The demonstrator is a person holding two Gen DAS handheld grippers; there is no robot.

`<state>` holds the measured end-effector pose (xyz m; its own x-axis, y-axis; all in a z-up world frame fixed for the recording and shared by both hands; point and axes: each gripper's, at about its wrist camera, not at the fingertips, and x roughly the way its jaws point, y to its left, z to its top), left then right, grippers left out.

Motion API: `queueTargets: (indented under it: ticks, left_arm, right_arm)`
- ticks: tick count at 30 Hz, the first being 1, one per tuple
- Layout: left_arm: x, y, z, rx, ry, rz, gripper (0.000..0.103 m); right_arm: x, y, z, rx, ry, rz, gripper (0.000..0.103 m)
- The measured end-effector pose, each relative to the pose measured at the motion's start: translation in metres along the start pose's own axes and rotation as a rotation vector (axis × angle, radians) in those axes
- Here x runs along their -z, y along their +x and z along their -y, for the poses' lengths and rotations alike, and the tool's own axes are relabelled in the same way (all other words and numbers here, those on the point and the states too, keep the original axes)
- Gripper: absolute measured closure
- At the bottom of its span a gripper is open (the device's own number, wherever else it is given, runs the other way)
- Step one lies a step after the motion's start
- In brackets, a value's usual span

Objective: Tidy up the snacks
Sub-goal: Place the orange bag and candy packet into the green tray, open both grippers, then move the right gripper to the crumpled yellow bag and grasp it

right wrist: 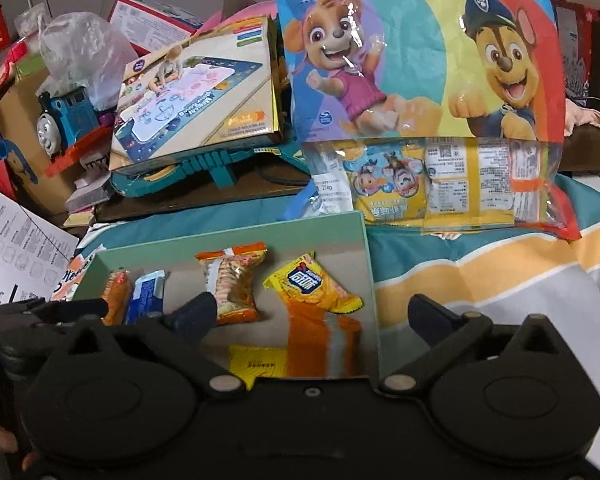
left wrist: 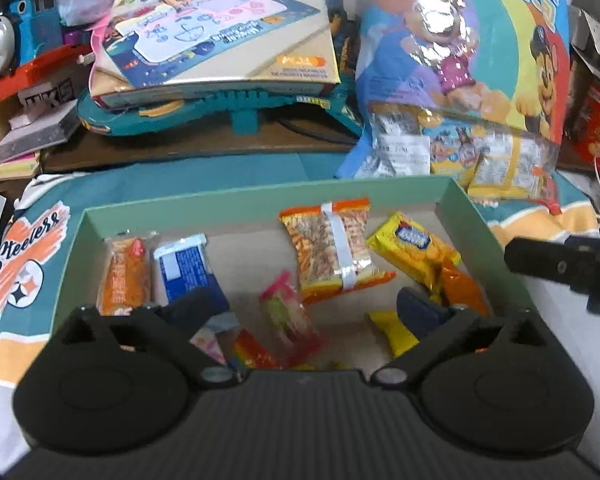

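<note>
Pink-green clear-wrapped snack [left wrist: 290, 320], long axis toward 11 o'clock, lies between wide-open, empty left gripper [left wrist: 306, 308] fingers; right gripper [right wrist: 316, 312] likewise open, empty.

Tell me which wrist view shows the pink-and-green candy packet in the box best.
The left wrist view. There the pink-and-green candy packet lies in plain sight on the floor of the green box, between the open fingers of the left gripper. In the right wrist view I cannot find it; the gripper bodies cover that part of the box.
</note>
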<state>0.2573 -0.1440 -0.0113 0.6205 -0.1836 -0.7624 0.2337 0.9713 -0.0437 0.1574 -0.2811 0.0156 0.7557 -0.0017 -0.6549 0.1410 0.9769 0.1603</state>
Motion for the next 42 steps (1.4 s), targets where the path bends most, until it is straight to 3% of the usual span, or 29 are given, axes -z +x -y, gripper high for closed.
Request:
queueTargets:
  ticks: [18,26,36,42]
  left_arm:
    - [0.022,-0.054,0.02,0.045,0.02,0.015,0.0]
    - [0.054,-0.076,0.025,0.081,0.036,-0.004,0.0]
    - [0.108,-0.057,0.039,0.106,0.116,-0.099,0.0]
    - [0.122,-0.034,0.048,0.11,0.14,-0.123,0.0]
  right_arm:
    - [0.027,-0.064,0.015,-0.005,0.061,0.013,0.0]
    - [0.058,-0.087,0.04,0.004,0.119,-0.006,0.0]
    - [0.109,-0.076,0.074,0.034,0.22,-0.1,0.0]
    - [0.131,-0.065,0.081,0.073,0.261,-0.123,0.0]
